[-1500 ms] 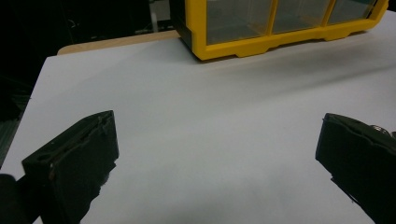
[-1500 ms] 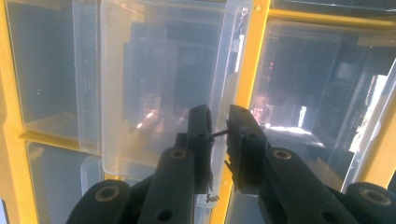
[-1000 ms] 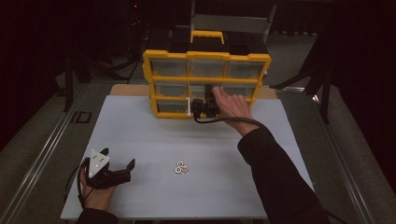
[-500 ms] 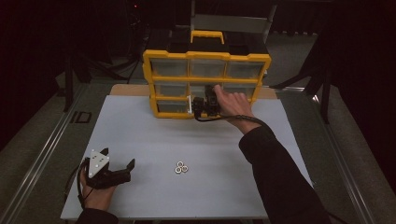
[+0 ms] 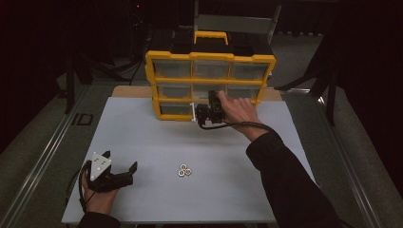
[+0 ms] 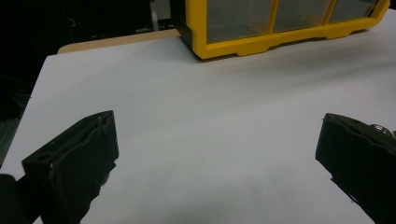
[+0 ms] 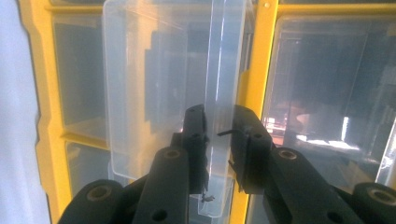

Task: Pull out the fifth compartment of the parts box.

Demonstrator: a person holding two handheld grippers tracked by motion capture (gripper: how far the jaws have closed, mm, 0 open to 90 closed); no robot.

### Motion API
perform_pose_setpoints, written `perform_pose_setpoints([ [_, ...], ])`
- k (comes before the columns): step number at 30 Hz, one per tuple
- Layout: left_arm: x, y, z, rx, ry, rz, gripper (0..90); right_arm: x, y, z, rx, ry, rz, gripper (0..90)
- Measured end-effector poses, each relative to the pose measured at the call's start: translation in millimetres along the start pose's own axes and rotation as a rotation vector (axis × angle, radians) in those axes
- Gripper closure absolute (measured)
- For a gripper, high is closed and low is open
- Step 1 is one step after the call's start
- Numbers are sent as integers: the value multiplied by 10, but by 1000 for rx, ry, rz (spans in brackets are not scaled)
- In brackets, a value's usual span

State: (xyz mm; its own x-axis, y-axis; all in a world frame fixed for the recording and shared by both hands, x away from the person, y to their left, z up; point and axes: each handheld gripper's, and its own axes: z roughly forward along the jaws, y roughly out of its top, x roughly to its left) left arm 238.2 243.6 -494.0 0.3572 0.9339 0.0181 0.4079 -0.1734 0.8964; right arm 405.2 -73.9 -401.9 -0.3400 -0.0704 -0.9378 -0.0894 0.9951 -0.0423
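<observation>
High view showed the right gripper [image 5: 196, 113] outstretched, jaws just closed on the clear drawer [image 7: 173, 93] front; left gripper [image 5: 119, 164] rested on the table [image 5: 237, 190], jaws apart.

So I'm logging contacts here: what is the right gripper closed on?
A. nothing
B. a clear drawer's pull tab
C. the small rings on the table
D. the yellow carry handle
B: in the right gripper view, the right gripper has its jaws pinching the drawer's clear tab on the yellow organizer.

White table [image 5: 142, 137] with a yellow drawer organizer [image 5: 209, 59] at the back, small rings [image 5: 184, 170] near the front.
</observation>
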Motion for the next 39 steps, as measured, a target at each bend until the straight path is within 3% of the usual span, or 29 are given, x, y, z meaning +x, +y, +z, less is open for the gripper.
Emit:
perform_pose_setpoints([
  [26,1,0,-1,2,0,1,0,115,-9,-315,-36,7,-4,764],
  [39,1,0,-4,0,1,1,0,165,-30,-381,-44,-5,0,763],
])
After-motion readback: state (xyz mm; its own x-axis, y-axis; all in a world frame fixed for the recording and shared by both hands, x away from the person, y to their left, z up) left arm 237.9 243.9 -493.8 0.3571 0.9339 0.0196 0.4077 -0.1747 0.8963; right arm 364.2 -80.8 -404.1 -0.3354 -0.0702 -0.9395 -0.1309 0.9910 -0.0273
